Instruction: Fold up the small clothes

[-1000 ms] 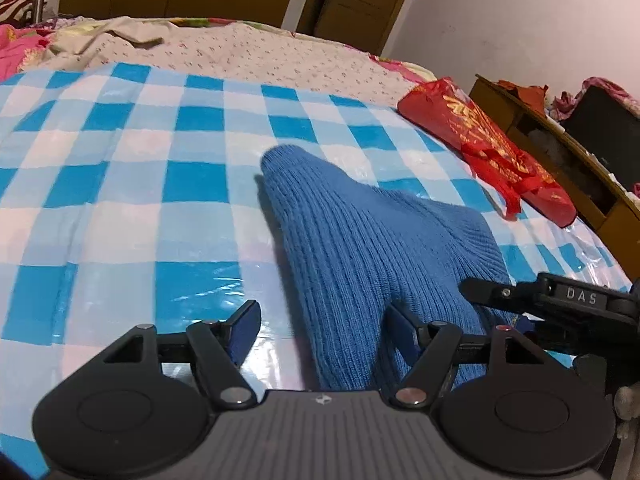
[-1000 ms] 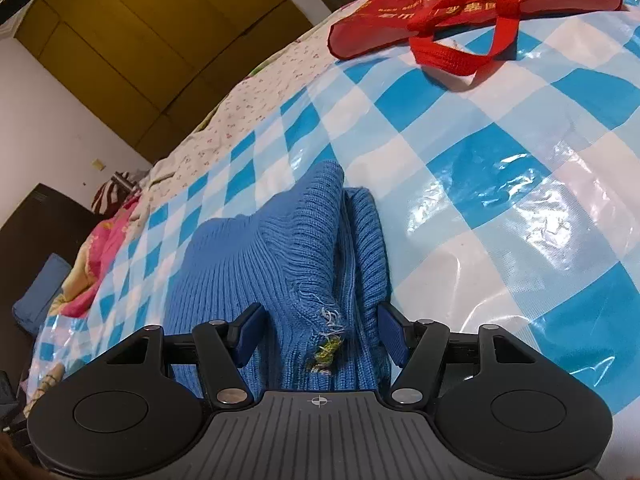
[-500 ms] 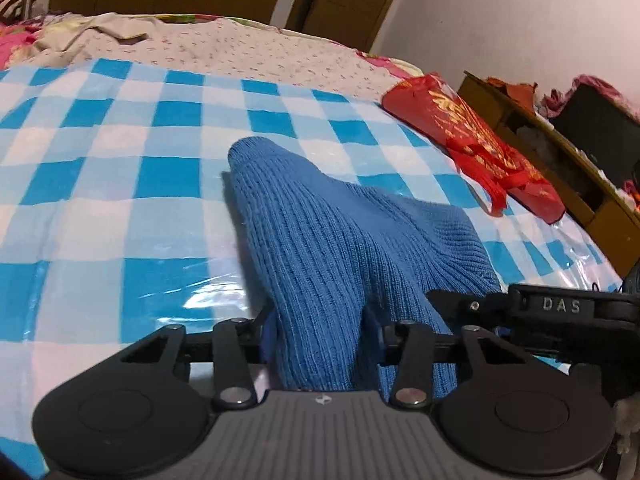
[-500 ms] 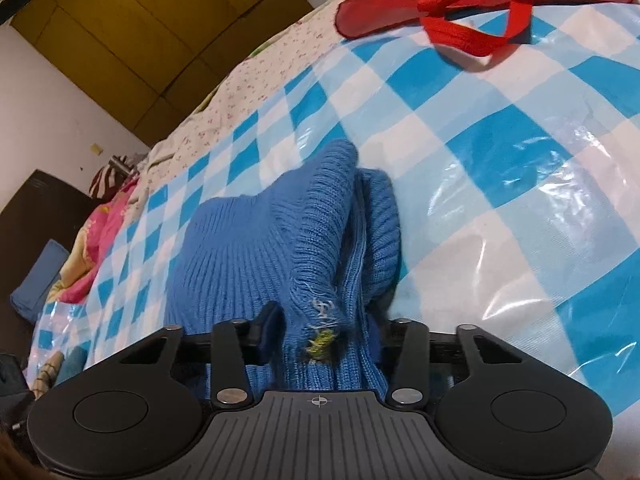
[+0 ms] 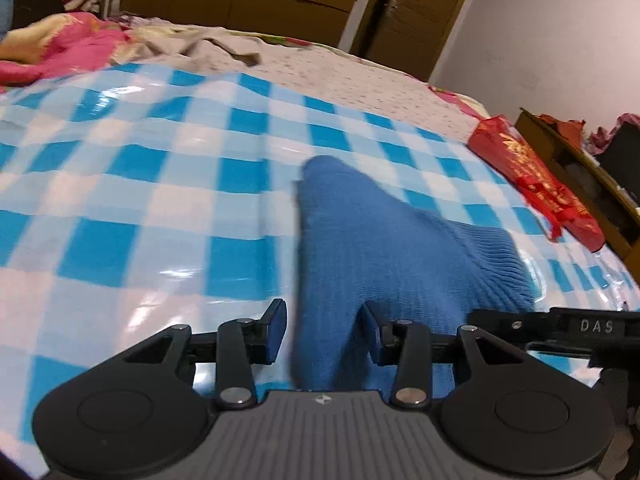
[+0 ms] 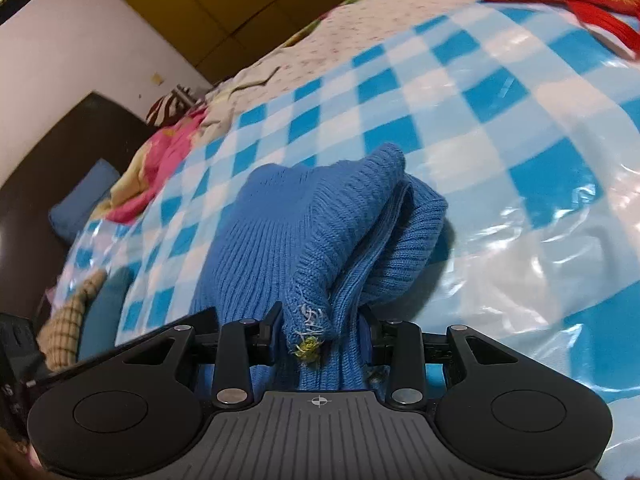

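The left hand-held gripper (image 5: 323,330) is pinching an edge of the blue knitted garment (image 5: 392,248) between narrowed jaws, and the right hand-held gripper (image 6: 320,330) is clamping another bunched edge of it, where frayed white and yellow threads (image 6: 308,340) are showing. The garment is lying rumpled on the blue-and-white checked plastic sheet (image 5: 140,208) covering the bed, with a red bag (image 5: 536,184) resting well apart near the sheet's far right edge.

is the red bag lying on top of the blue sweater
No, the red bag lies apart from the blue sweater, with checkered sheet between them.
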Tool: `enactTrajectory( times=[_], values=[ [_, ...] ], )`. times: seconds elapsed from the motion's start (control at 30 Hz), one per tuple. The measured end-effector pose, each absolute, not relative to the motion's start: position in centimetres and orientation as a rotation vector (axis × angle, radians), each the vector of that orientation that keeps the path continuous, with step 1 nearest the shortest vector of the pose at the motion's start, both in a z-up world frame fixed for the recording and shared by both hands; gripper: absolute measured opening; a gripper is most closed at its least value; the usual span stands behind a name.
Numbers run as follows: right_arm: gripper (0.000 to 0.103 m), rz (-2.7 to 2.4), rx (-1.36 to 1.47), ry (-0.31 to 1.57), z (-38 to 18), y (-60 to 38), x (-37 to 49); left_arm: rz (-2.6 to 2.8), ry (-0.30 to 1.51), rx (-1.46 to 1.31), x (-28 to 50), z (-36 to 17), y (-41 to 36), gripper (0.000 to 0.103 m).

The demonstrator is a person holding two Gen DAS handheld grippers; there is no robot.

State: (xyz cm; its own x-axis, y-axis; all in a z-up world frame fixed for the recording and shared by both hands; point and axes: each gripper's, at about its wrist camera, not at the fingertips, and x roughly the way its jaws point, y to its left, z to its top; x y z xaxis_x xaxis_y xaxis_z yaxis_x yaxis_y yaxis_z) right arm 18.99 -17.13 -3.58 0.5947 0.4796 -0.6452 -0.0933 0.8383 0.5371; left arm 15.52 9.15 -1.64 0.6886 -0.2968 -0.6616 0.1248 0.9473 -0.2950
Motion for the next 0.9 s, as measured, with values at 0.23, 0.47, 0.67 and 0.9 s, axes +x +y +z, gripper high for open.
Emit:
enactTrajectory(
  times=[0.23, 0.47, 0.67, 0.9],
  values=[
    [0.035, 0.226, 0.44, 0.905, -3.7, -18.3, 17.3, -0.226, 0.71, -0.167, 13.8, -0.4, 8.4, 0.051],
    [0.037, 0.181, 0.302, 0.788, 0.9, -17.4, 15.9, -0.249, 0.624, -0.173, 14.0, 2.2, 8.0, 0.051],
    [0.037, 0.212, 0.247, 0.769, 1.7, -14.3, 18.5, -0.258, 0.636, -0.162, 15.6, 2.0, 6.8, 0.051],
    [0.035, 0.16, 0.192, 0.807, -0.9, -12.9, 20.9, -0.232, 0.737, -0.089, 18.1, -1.0, 5.1, 0.055]
  ],
)
